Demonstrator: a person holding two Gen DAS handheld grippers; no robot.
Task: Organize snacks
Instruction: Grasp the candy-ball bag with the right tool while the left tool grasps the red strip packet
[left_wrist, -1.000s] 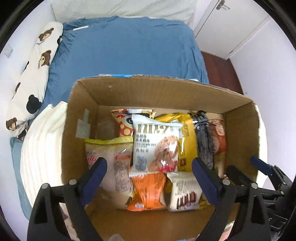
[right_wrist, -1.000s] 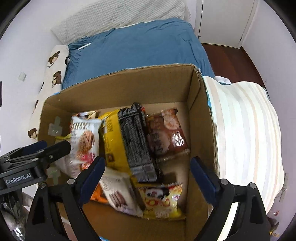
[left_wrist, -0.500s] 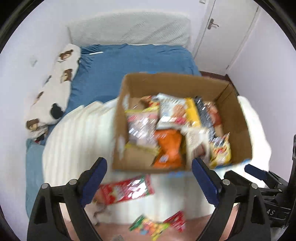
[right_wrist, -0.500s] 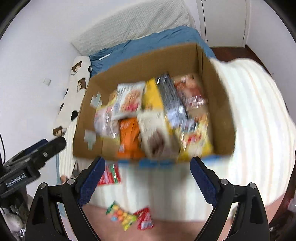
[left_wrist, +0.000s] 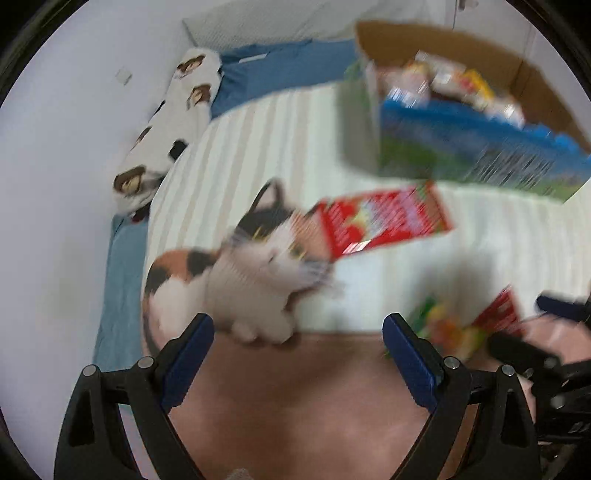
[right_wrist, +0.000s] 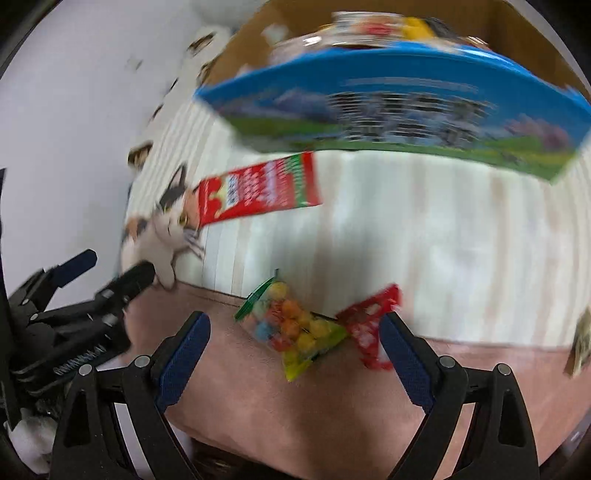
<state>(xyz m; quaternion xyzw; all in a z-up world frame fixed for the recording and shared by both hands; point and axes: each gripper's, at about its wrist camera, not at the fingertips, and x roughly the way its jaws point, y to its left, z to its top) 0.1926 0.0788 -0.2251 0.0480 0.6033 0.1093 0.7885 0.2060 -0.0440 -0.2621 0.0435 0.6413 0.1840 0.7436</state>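
Note:
A cardboard box (left_wrist: 461, 147) (right_wrist: 406, 122) with a blue and green printed side holds several snack packs and stands on a striped blanket at the top of both views. In front of it lies a long red pack (left_wrist: 384, 225) (right_wrist: 258, 192). A clear bag of coloured candy (left_wrist: 447, 332) (right_wrist: 295, 332) and a small red pack (left_wrist: 498, 314) (right_wrist: 369, 332) lie at the blanket's near edge. My left gripper (left_wrist: 295, 325) is open and empty above a pink cover. My right gripper (right_wrist: 293, 321) hangs over the candy bag, jaws closing, pads clear of it.
A calico cat (left_wrist: 251, 280) (right_wrist: 162, 229) lies at the left by the long red pack's end. The striped blanket (left_wrist: 258, 147) meets a pink cover (left_wrist: 314, 406) near me. A bear-print pillow (left_wrist: 173, 122) lies along the left wall. Another pack (right_wrist: 581, 343) shows at the right edge.
Both grippers have pulled back from above the box toward the bed's near edge. The box has slid to the top of both views. The cat and the loose packs have come into view.

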